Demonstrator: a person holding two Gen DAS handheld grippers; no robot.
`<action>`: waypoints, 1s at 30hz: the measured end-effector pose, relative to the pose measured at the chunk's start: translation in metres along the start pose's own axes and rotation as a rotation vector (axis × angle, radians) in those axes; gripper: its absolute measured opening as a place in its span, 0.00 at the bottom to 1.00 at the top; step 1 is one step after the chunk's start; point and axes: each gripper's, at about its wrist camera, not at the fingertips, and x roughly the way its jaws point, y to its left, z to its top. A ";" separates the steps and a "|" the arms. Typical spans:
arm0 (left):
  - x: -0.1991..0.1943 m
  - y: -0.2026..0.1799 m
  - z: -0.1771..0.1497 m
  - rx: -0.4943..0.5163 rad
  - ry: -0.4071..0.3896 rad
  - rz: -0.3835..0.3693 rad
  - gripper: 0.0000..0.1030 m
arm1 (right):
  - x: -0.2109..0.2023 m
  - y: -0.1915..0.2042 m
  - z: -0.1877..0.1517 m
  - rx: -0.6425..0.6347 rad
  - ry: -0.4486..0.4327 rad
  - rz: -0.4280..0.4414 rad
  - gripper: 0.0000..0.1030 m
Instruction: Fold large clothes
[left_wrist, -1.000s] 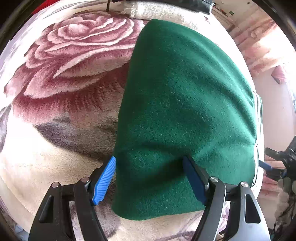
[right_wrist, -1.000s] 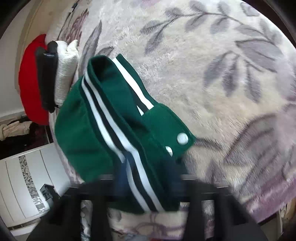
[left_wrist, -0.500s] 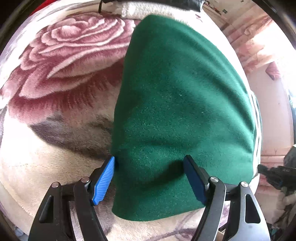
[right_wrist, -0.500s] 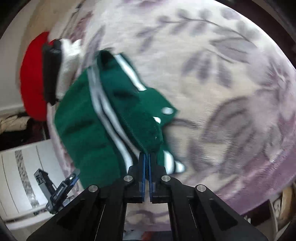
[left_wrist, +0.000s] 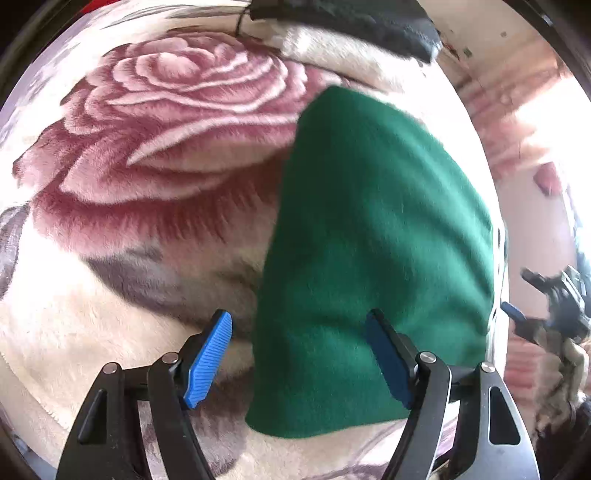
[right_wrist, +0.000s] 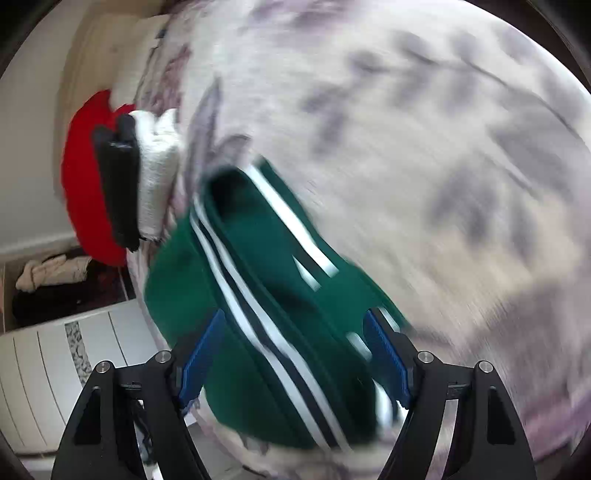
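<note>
A folded dark green jacket (left_wrist: 376, 240) lies on a plush blanket with a big rose print (left_wrist: 166, 122). My left gripper (left_wrist: 297, 317) hovers open over the jacket's near left corner, its left pad (left_wrist: 210, 354) above the blanket and its right pad (left_wrist: 384, 354) above the green cloth. In the right wrist view the jacket (right_wrist: 258, 295) shows its white and dark striped trim. My right gripper (right_wrist: 295, 314) is opening its jaws, with the striped edge below and between them and neither pad pressing on it. This view is blurred.
A red cushion (right_wrist: 81, 184), a black folded item (right_wrist: 118, 184) and a white knit one (right_wrist: 159, 166) are stacked past the jacket's far end. A white cabinet (right_wrist: 55, 369) stands beside the bed, below its edge. The leaf-print blanket (right_wrist: 443, 147) spreads to the right.
The right gripper, shut half a second ago, now stands wide and has swung back over the striped edge. The left gripper shifted, so the jacket's left edge sits between its pads.
</note>
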 end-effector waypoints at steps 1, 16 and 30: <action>-0.001 0.002 0.008 -0.012 -0.008 -0.011 0.71 | 0.005 0.006 0.010 -0.017 0.001 0.007 0.77; 0.081 -0.022 0.131 -0.024 -0.011 -0.090 0.57 | 0.088 0.063 0.095 -0.117 0.004 -0.126 0.03; -0.001 -0.138 -0.006 0.191 0.023 0.258 0.78 | 0.048 0.026 -0.027 -0.178 0.205 -0.233 0.60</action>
